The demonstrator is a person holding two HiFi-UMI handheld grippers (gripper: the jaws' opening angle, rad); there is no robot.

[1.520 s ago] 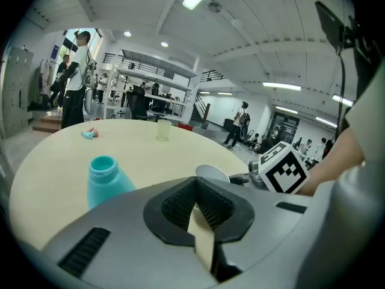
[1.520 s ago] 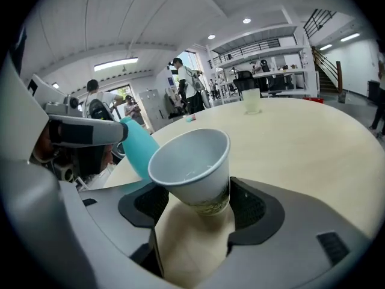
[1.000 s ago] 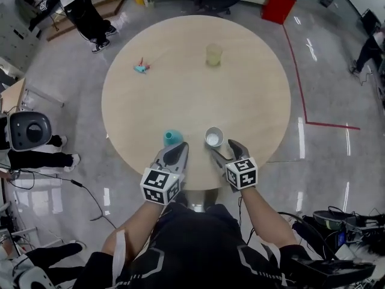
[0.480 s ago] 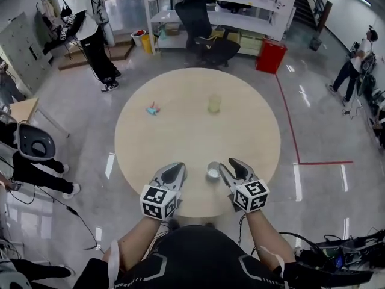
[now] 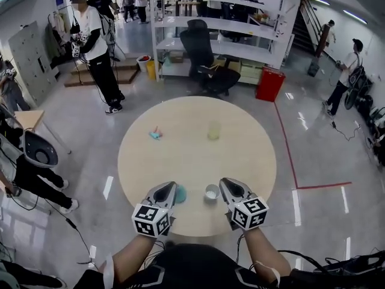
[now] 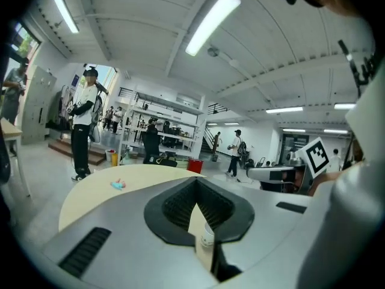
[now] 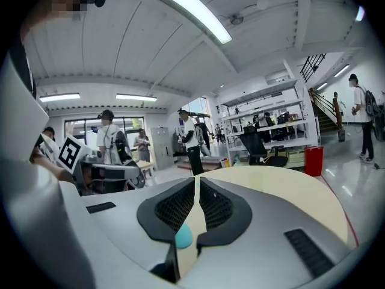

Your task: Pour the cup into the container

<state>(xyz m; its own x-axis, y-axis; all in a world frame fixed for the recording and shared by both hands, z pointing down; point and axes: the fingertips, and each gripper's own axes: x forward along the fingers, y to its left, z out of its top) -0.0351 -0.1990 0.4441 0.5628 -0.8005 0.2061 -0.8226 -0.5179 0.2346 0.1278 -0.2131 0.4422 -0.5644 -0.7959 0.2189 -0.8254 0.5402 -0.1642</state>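
The left gripper (image 5: 169, 187) half hides a teal object (image 5: 181, 193) on the table (image 5: 192, 155).

Empty jaws of the right gripper (image 7: 197, 186) closing, teal object (image 7: 183, 237) beyond

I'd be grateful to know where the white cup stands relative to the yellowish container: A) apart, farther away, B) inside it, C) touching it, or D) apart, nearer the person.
D: the cup stands by the table's near edge, the container farther off, bare tabletop between them.
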